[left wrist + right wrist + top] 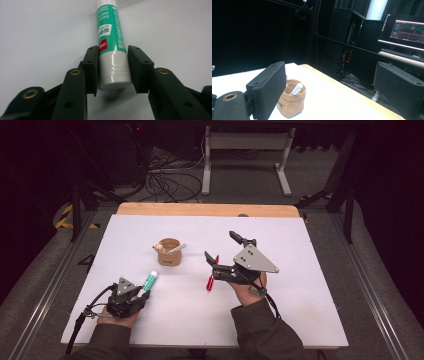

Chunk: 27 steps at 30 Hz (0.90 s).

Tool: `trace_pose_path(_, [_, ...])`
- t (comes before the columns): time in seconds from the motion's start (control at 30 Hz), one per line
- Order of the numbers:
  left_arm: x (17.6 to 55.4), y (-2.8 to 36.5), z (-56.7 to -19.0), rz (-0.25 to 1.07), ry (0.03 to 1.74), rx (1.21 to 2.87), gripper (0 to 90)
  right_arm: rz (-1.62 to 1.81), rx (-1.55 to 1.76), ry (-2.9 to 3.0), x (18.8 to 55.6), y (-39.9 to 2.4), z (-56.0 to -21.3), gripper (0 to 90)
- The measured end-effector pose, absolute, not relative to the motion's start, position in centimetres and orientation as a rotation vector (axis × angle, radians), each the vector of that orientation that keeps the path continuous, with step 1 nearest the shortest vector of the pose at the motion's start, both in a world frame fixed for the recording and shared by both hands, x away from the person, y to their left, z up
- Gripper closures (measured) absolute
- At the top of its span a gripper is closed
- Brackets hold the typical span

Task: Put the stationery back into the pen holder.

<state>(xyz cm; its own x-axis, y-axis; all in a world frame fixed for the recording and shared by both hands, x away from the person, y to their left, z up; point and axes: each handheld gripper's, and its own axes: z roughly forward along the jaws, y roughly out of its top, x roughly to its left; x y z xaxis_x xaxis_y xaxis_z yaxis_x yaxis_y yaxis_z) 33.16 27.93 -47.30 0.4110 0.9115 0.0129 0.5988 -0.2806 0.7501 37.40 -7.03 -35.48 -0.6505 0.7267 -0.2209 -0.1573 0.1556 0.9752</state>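
At the near left of the table [300,310], clamped in the left gripper [112,51] by its white end: glue stick [110,32], lying flat, pads on both sides, likely for lifting toward the cup [169,252]. Readable on green label: "GLUE STICK", red "deli" badge. Farther right, wide open and empty by a red pen [211,279]: right gripper [220,246].

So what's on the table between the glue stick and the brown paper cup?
Nothing: in the high view, only bare white table lies between the glue stick and the brown paper cup. The red pen lies off to the right.
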Motion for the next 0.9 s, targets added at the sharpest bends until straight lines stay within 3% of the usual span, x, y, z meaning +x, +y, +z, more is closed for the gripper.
trace_pose_path(0.27, [33.2,27.9,-47.0,0.605,1.226,2.034,65.2,1.584,0.522,1.736,37.3,-6.9,-35.5,12.7])
trace_pose_path(0.9, [32.5,27.1,-44.1,0.490,1.019,1.962,65.3,1.521,0.350,1.815,37.2,-6.1,-36.0,19.6])
